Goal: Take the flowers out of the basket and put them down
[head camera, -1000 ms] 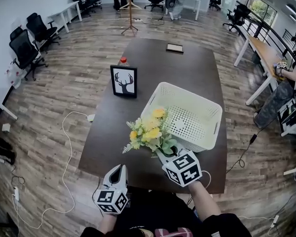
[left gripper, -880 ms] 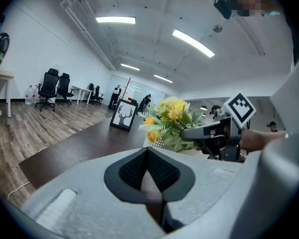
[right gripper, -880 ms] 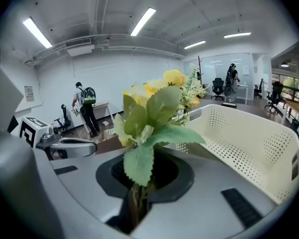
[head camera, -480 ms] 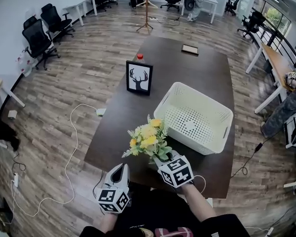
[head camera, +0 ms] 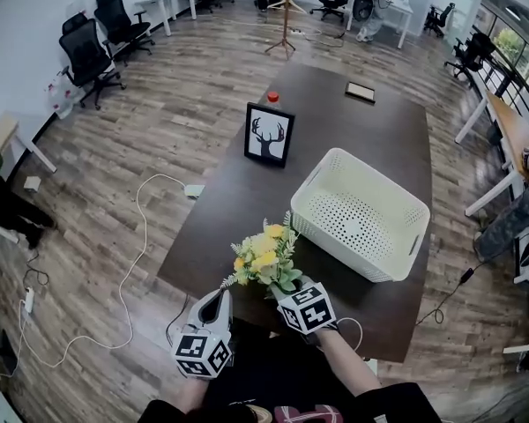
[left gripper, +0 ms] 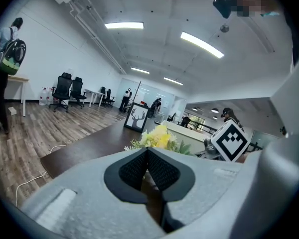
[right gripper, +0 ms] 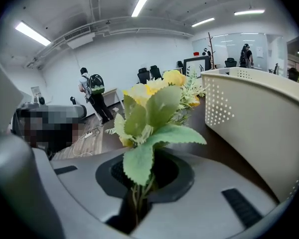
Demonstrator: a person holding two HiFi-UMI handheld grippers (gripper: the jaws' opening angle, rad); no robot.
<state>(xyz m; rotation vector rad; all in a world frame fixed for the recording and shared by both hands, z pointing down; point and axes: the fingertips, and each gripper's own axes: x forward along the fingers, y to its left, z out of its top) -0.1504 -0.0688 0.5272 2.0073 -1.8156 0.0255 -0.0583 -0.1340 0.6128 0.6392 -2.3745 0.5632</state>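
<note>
A bunch of yellow flowers (head camera: 263, 258) with green leaves is outside the white perforated basket (head camera: 363, 216), over the near left part of the dark table (head camera: 238, 203). My right gripper (head camera: 282, 291) is shut on the stems; in the right gripper view the flowers (right gripper: 154, 111) rise from between the pads, with the basket wall (right gripper: 259, 118) close on the right. My left gripper (head camera: 214, 308) hangs at the table's near edge, shut and empty. In the left gripper view its pads meet at the left gripper (left gripper: 147, 171), and the flowers (left gripper: 159, 138) show beyond.
A framed deer picture (head camera: 270, 135) stands upright mid-table, with a red-capped bottle (head camera: 272, 97) behind it and a flat dark device (head camera: 361, 91) at the far end. Cables trail on the wooden floor at left. Office chairs (head camera: 93, 55) and desks ring the room.
My right gripper has carried the flowers left and toward me, away from the basket's near corner. The left gripper has hardly moved.
</note>
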